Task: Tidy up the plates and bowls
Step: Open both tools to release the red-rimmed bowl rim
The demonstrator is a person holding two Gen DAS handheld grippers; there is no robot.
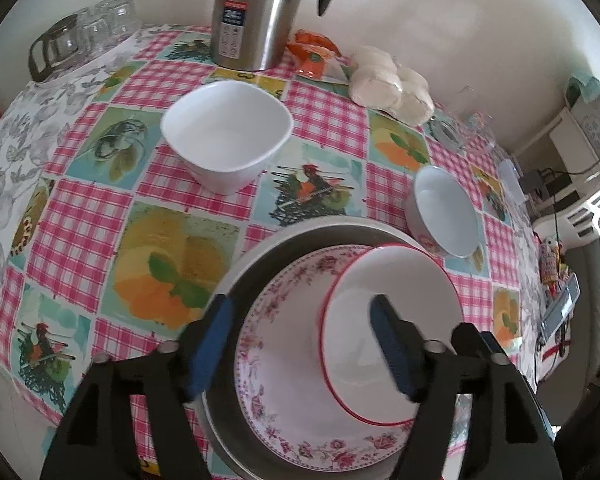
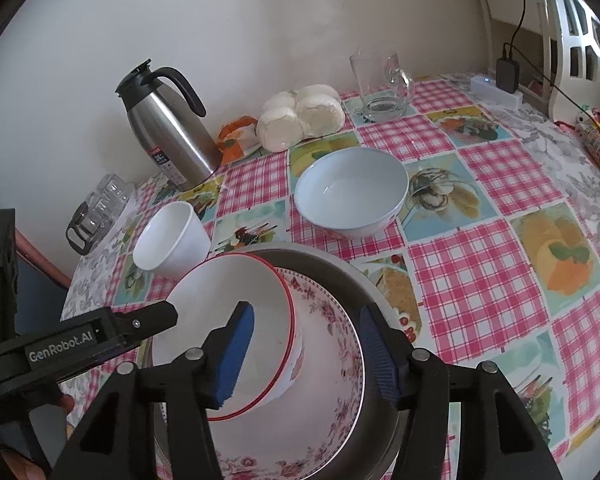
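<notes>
My left hand-held gripper [image 1: 302, 344] and right hand-held gripper [image 2: 306, 354] are both released over the near stack: one red-rimmed bowl [image 1: 392, 344] in one floral plate [image 1: 284, 392] in one metal pan [image 1: 276, 252]. Two bowls stand apart on the worktop [image 1: 88, 220]: a white square bowl [image 1: 226, 136] far left, a pale blue bowl [image 1: 446, 212] right.

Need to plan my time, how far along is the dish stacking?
Partly done: the red-rimmed bowl sits in the floral plate inside the metal pan. Both tools are open, holding nothing. Still loose on the table: the square white bowl and the pale blue bowl.
</notes>
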